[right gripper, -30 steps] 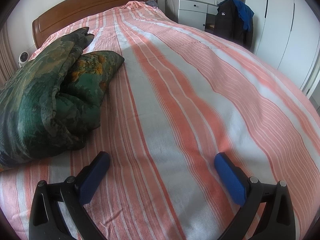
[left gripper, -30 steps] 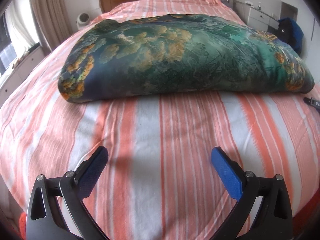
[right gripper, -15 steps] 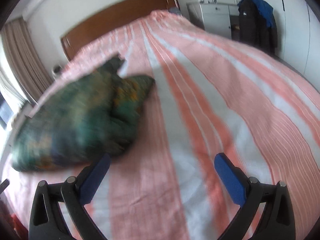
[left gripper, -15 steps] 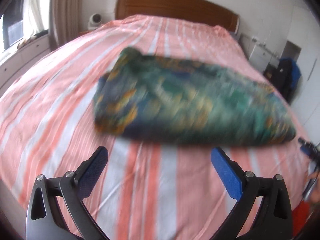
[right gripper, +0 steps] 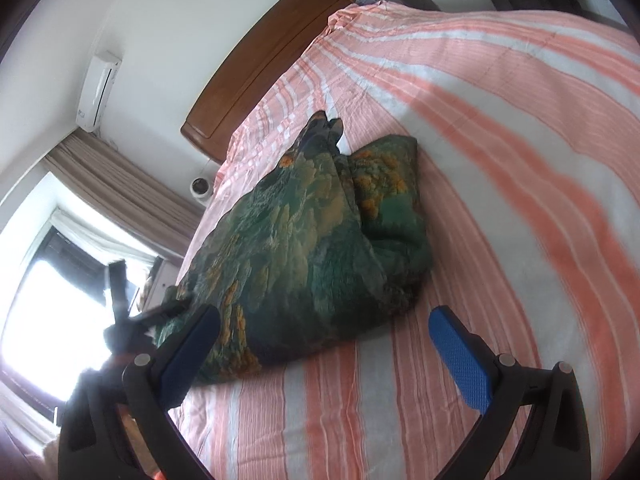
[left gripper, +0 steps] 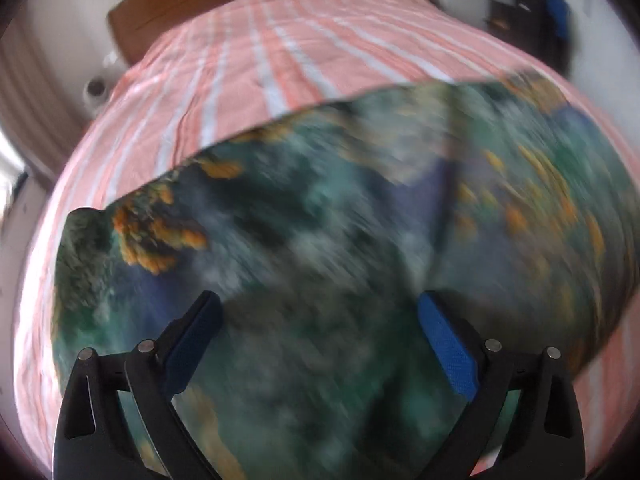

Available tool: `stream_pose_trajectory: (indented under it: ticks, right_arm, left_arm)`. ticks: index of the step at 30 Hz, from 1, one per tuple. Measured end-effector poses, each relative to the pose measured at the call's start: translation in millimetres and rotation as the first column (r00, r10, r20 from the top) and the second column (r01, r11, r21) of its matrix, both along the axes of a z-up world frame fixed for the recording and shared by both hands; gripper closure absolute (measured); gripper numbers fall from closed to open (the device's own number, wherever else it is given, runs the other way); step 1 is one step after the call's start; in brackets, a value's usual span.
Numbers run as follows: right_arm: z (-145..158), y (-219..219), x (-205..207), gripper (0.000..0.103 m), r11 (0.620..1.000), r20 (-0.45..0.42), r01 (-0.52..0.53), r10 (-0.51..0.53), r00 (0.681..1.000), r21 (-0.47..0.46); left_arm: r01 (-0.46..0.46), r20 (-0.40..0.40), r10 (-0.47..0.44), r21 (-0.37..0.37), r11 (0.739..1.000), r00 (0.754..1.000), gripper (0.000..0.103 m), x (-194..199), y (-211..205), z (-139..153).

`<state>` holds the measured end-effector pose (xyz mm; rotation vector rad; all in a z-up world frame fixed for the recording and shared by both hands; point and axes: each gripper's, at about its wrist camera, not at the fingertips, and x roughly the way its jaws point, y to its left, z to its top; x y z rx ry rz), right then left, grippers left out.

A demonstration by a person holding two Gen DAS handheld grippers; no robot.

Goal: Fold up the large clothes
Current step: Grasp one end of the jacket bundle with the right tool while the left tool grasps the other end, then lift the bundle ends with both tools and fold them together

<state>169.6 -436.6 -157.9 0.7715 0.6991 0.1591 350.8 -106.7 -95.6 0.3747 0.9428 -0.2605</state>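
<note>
Bedroom scene, seen from two cameras mounted on grippers. Striped coral-and-white bed (right gripper: 500, 128) fills both views, with a wooden headboard (right gripper: 276, 52) at the far end. Lying on the bed is the task's item, a large padded green garment with orange floral print (right gripper: 316, 240), already folded into a thick bundle, its right end bunched and uneven. Left hand-held gripper (left gripper: 320, 320) hovers low over the garment's near left portion, fingers wide apart, holding nothing; this view is blurred. Right hand-held gripper (right gripper: 324, 330) sits back from the bundle's right end, also spread wide and empty. To fold well, each gripper should probably pinch all layers at a near corner, lift together at an even height, and lay the fabric over without dragging the bedsheet.
</note>
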Motion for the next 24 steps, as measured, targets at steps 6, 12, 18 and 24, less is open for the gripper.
stream_pose_trajectory:
  ticks: [6, 12, 18, 24]
  right_arm:
    - [-17.2, -3.2, 10.5, 0.0, 0.995, -0.007, -0.03, 0.031, 0.999, 0.098]
    - [-37.4, -7.2, 47.5, 0.03, 0.967, -0.071, 0.186, -0.176, 0.982, 0.173]
    - [54.1, 69.7, 22.0, 0.063, 0.951, 0.193, 0.134, -0.081, 0.978, -0.28]
    - [106.4, 180.1, -2.1, 0.064, 0.729, 0.318, 0.068, 0.211, 0.924, -0.681]
  left_arm:
    - [0.134, 0.02, -0.132, -0.104, 0.986, 0.991, 0.003, -54.1, 3.1, 36.8]
    - [0.173, -0.051, -0.201, -0.335, 0.926, 0.978, 0.003, -33.8, -1.4, 95.9]
    - [0.245, -0.139, -0.358, -0.506, 0.827, 0.923, 0.003, -2.9, -40.0, 154.1]
    - [0.314, -0.201, -0.437, -0.447, 0.837, 0.877, 0.003, 6.1, -95.8, 168.9]
